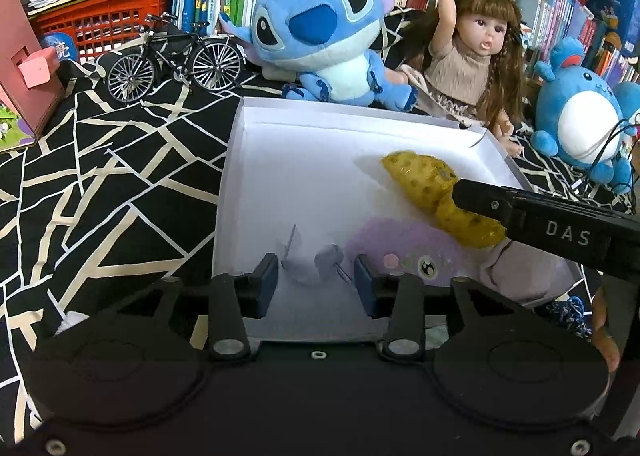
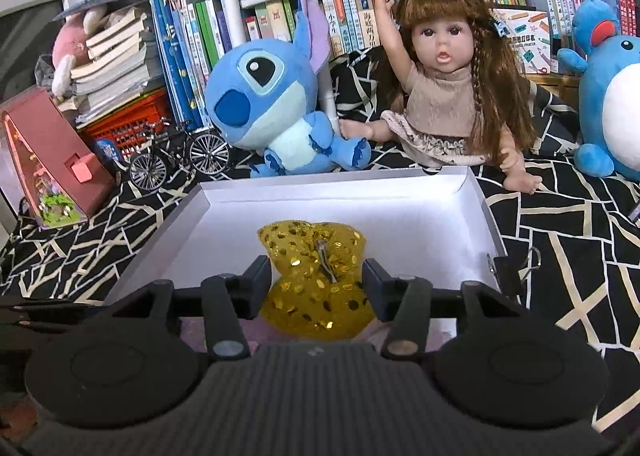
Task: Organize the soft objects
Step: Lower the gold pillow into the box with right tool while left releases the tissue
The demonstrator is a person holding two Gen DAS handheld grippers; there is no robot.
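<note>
A white shallow box (image 1: 248, 144) lies on the black patterned cloth; it also shows in the right wrist view (image 2: 400, 184). A yellow sequined soft bow (image 2: 316, 268) sits between the fingers of my right gripper (image 2: 316, 288), whose jaws stand apart around it, over the box. In the left wrist view the bow (image 1: 424, 176) hangs at the tip of the right gripper (image 1: 472, 200). My left gripper (image 1: 316, 280) is open and empty over the box's near part. A pale purple plush (image 1: 404, 252) lies in the box under the bow.
A blue Stitch plush (image 1: 320, 28), a doll (image 1: 468, 56) and a blue round plush (image 1: 580, 112) sit behind the box. A model bicycle (image 1: 176, 60) and a pink house model (image 1: 24, 68) stand at the left. Bookshelves fill the back.
</note>
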